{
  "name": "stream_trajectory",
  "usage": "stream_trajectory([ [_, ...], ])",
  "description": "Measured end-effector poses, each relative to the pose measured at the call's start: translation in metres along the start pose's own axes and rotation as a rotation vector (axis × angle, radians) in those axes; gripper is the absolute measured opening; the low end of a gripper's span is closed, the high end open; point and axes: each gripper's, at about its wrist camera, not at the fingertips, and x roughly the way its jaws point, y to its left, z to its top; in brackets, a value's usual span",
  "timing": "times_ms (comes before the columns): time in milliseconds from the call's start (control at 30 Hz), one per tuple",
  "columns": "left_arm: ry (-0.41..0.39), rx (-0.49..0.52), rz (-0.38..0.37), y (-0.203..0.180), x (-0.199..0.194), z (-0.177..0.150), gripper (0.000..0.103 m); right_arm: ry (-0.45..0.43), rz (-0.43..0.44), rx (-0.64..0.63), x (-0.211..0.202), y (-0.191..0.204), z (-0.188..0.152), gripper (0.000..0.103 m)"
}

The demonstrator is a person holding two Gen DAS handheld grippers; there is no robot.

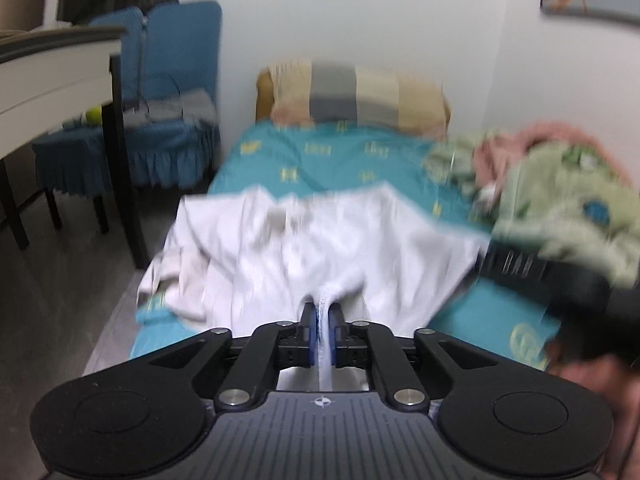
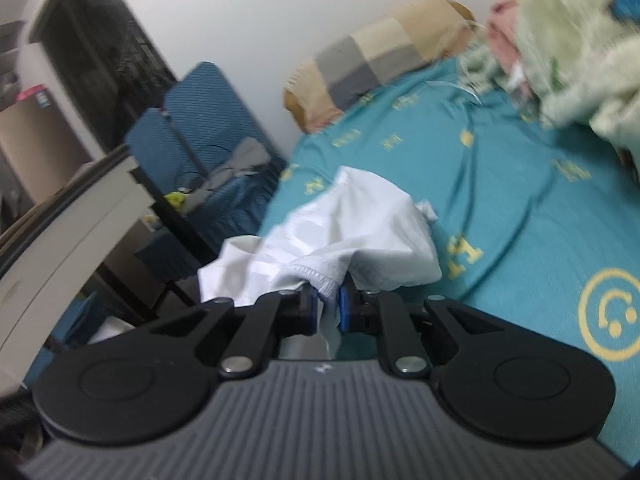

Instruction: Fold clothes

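Observation:
A white garment (image 1: 320,248) lies crumpled and spread over the teal bed sheet (image 1: 332,156). My left gripper (image 1: 322,314) is shut on a pinched fold at its near edge, and cloth runs back between the blue pads. In the right wrist view the same white garment (image 2: 352,220) hangs bunched above the teal sheet (image 2: 520,208). My right gripper (image 2: 328,300) is shut on its elastic hem, which fills the narrow gap between the pads. Both views are blurred.
A pale green patterned blanket (image 1: 560,200) with pink cloth is heaped on the bed's right side. A striped pillow (image 1: 356,92) lies at the head by the wall. Left of the bed stand a blue covered chair (image 1: 160,120) and a white table (image 1: 56,76).

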Motion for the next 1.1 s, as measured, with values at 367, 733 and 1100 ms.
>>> stream_trajectory([
  [367,-0.054,0.071,-0.065,-0.03,-0.02,-0.007,0.051,0.034,0.11,0.054,-0.01,-0.01,0.016,0.013],
  [733,-0.242,0.202,0.086,-0.062,-0.031,-0.006,0.062,-0.041,0.28,0.094,-0.037,-0.012,0.039,0.013],
  [1100,0.001,0.065,0.166,-0.063,0.013,-0.013,0.068,-0.111,0.327,0.044,-0.051,-0.005,0.045,0.014],
])
